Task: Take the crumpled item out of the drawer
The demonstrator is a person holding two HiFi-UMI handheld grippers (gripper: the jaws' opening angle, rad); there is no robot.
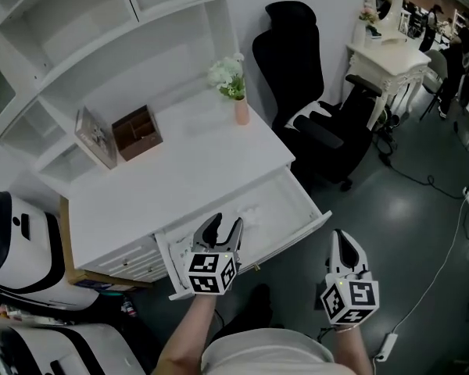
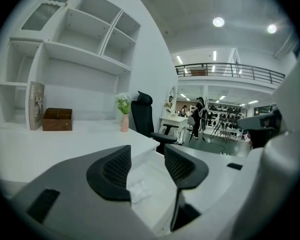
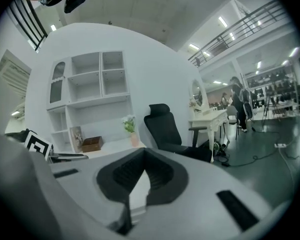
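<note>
Left claw [image 1: 223, 223]: at 6 o'clock in the head view, over the front of the open drawer. Its jaws stand wide apart and hold nothing.
Left pads: ribbed and black, both bare. In the left gripper view the crumpled item shows low in the gap between them, and neither pad touches it.
Right claw [image 1: 342, 241]: at 3 o'clock from the left claw, outside the drawer's right corner and over the floor. Its jaws meet at the tips with nothing between them.
Drawer [image 1: 285, 198]: pulled out from under the desk front, white inside.
Crumpled item [image 1: 250, 212]: small and white, lying on the drawer's floor about mid-length. It is just past the left claw's tips, at 1 o'clock from them.
Desk [image 1: 187, 170]: white, its top mostly bare, with the drawer at its 6 o'clock edge.
Vase [image 1: 241, 112]: pink, upright, holding pale flowers. It stands near the desk's far right corner, at 12 o'clock from the item.
Box [image 1: 138, 131]: brown wood, open on top, at 9 o'clock from the vase.
Frame [image 1: 94, 137]: leaning just beside the box, at its 9 o'clock.
Shelves [image 1: 78, 45]: white, rising behind the desk at 11 o'clock.
Chair [image 1: 313, 108]: black office chair on the floor, at 3 o'clock from the vase.
Dresser [image 1: 387, 62]: white, with an oval mirror, at 2 o'clock beyond the chair.
</note>
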